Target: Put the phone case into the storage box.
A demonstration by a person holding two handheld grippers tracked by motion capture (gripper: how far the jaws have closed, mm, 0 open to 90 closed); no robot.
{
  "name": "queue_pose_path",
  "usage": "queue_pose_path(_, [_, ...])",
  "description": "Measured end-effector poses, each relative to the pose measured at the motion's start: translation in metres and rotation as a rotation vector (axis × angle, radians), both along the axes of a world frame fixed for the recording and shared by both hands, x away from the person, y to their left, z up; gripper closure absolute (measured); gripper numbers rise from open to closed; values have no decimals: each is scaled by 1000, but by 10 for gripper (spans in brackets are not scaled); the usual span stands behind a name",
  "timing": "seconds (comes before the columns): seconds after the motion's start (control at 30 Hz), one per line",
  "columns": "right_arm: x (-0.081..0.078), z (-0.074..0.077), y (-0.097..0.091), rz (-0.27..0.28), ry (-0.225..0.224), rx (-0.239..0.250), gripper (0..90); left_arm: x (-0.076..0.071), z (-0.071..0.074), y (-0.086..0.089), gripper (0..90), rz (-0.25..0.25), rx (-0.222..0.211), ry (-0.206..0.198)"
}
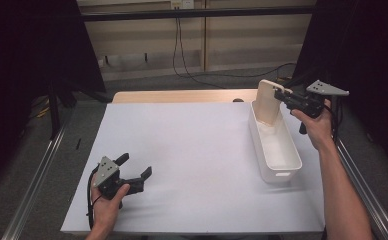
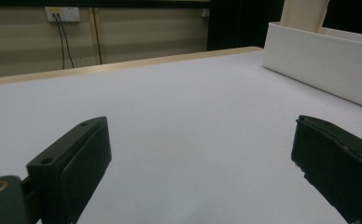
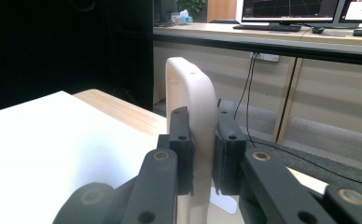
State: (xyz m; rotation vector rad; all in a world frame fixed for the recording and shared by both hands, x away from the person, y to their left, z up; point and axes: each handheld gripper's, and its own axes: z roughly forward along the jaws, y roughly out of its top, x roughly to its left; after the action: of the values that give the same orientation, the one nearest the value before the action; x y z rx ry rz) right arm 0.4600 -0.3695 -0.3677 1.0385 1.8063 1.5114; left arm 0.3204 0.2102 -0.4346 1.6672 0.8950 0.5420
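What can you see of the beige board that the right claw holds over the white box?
The beige board is a flat, thin panel with rounded top corners, smooth and matt, perhaps wood or plastic. It stands nearly upright, its lower end inside the far end of the white box. The right claw is shut on its edge, with one pad on each face.

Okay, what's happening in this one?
A person works with a tool in each hand. The right tool is shut on a cream flat board with rounded corners, holding it upright with its lower end inside the far end of the long white plastic bin. The left tool rests open on the white table sheet.
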Motion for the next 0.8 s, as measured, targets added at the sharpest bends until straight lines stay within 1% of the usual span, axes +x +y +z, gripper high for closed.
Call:
queue_pose_path(0.13, [3, -4, 2, 6, 1, -8, 806, 0, 0, 0, 49, -1, -1, 0])
queue_pose_path(0.17, [4, -5, 3, 8, 5, -1, 806, 0, 0, 0, 49, -1, -2, -1])
queue_pose_path(0.2, [4, -6, 3, 10, 2, -10, 806, 0, 0, 0, 49, 0, -2, -1])
queue_pose_path(0.4, [9, -13, 4, 9, 13, -12, 806, 1, 0, 1, 49, -5, 9, -2])
queue_pose_path(0.5, [10, -16, 5, 14, 12, -17, 806, 1, -1, 0, 49, 0, 0, 4])
queue_pose_path(0.63, [12, -18, 6, 18, 17, -21, 806, 1, 0, 0, 49, -2, 7, 0])
queue_pose_path(0.67, [13, -19, 6, 14, 20, -29, 805, 1, -1, 0, 49, -2, 5, 1])
queue_pose_path(0.8, [15, -23, 5, 15, 26, -30, 805, 1, -1, 0, 49, 2, 2, 3])
